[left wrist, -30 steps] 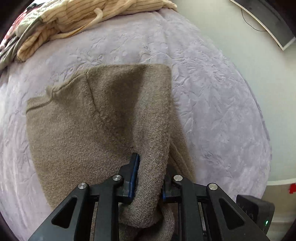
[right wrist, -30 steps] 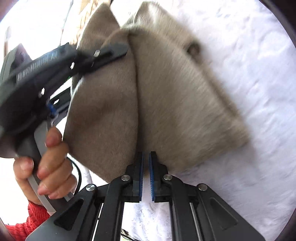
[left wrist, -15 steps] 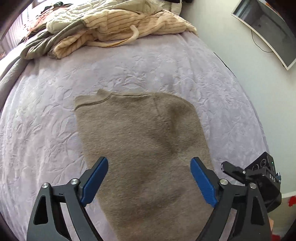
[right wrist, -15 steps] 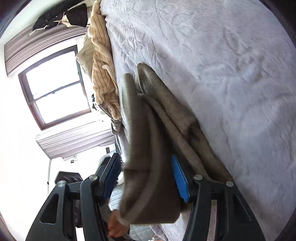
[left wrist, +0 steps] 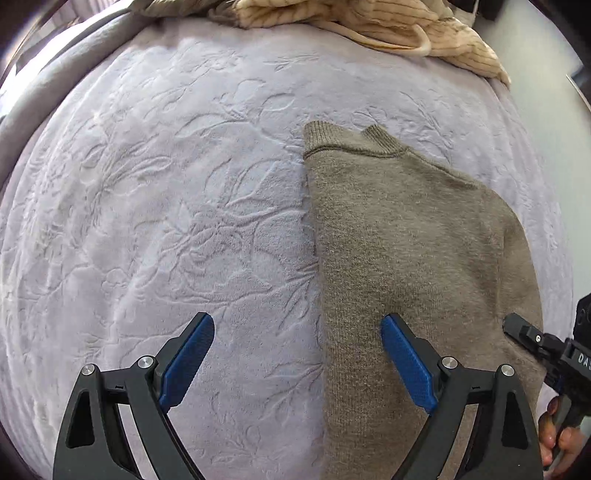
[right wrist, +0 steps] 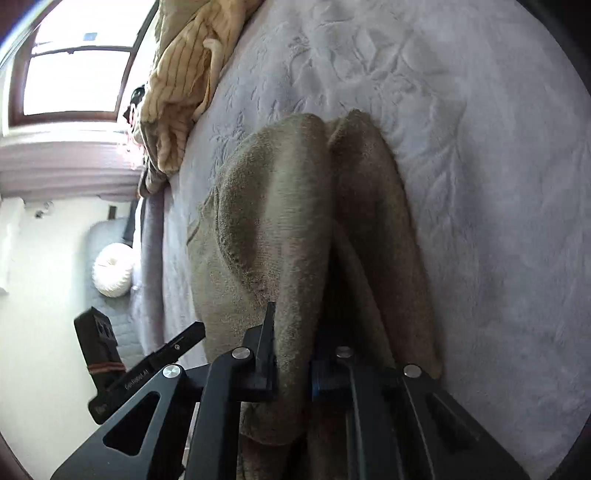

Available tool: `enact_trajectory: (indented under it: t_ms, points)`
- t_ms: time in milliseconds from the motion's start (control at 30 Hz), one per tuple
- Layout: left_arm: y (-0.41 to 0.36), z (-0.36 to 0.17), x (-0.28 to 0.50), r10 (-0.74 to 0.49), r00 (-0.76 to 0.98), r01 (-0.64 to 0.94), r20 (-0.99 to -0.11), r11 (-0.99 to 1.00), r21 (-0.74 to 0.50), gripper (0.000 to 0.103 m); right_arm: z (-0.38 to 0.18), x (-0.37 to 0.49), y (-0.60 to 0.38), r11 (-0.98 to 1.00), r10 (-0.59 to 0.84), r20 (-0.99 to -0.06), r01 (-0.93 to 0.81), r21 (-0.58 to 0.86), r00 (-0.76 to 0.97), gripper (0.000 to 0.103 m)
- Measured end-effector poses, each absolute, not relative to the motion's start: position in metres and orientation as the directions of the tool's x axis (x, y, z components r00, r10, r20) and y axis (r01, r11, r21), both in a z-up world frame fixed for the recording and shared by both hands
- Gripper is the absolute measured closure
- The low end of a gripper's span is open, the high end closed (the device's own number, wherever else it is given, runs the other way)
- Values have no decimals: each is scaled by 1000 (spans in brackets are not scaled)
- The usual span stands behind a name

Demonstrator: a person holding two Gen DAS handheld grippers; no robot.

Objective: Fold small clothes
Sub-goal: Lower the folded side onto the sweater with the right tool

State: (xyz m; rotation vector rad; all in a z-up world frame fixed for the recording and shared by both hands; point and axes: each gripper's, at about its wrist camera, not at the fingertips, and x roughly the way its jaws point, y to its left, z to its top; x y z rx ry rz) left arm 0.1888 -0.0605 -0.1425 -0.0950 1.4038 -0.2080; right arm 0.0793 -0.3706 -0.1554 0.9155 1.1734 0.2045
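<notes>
A small brown knit sweater lies folded on the lilac embossed bedspread, its ribbed collar toward the far side. My left gripper is open and empty, low over the sweater's left edge, with its right pad over the knit. My right gripper is shut on a fold of the brown sweater at its near edge. In the left wrist view the right gripper's tip shows at the sweater's right side.
A heap of cream striped clothes lies at the far end of the bed and also shows in the right wrist view. A window and a white round cushion are beyond the bed's edge.
My left gripper let go of the sweater, opened wide and moved left over its edge. My right gripper opened, then closed on a fold of the sweater, which now lies flat.
</notes>
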Motion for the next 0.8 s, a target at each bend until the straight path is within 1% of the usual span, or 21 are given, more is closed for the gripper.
enact_trajectory:
  t_ms: [100,167,233,300,333,400,433,500,533,633,700,800]
  points:
    - [-63,-119,182,-235,257,127,-937,970,-208,11,-120,95,-364,697,542,-695,210,686,473,89]
    - [-73,-112,176,-246,291,178,-925,963,-200,11,-116,98,-370,699,531,-693,210,684,487,89]
    - [-88,-120,175,-238,276,214,-931,960,-182,11,-129,98,-380,688,525,-704,248,682,478,89]
    - [-101,-141,175,-204,252,232,-946,962,-145,10,-156,98,-390,665,524,-719,308,680,456,89]
    - [-104,-148,178,-201,250,236,-947,961,-141,10,-170,96,-394,669,507,-741,341,660,439,89]
    - [-104,-159,178,-202,246,207,-948,966,-153,0,-192,81,-405,641,512,-737,376,669,441,90]
    - [-102,-159,178,-209,243,195,-947,967,-164,0,-192,76,-409,620,519,-725,385,684,453,90]
    - [-96,-154,180,-216,220,184,-951,967,-177,0,-185,68,-414,634,488,-749,407,657,448,88]
    - [-93,-149,180,-209,217,184,-954,968,-170,0,-179,66,-416,663,457,-777,417,622,434,84]
    - [-83,-129,171,-187,234,196,-954,970,-142,0,-153,56,-419,758,356,-842,402,514,405,83]
    - [-78,-114,160,-201,252,206,-946,967,-151,0,-132,52,-414,792,340,-843,357,495,416,84]
    - [-74,-103,141,-219,259,225,-941,961,-162,0,-103,41,-398,800,397,-809,268,536,433,85]
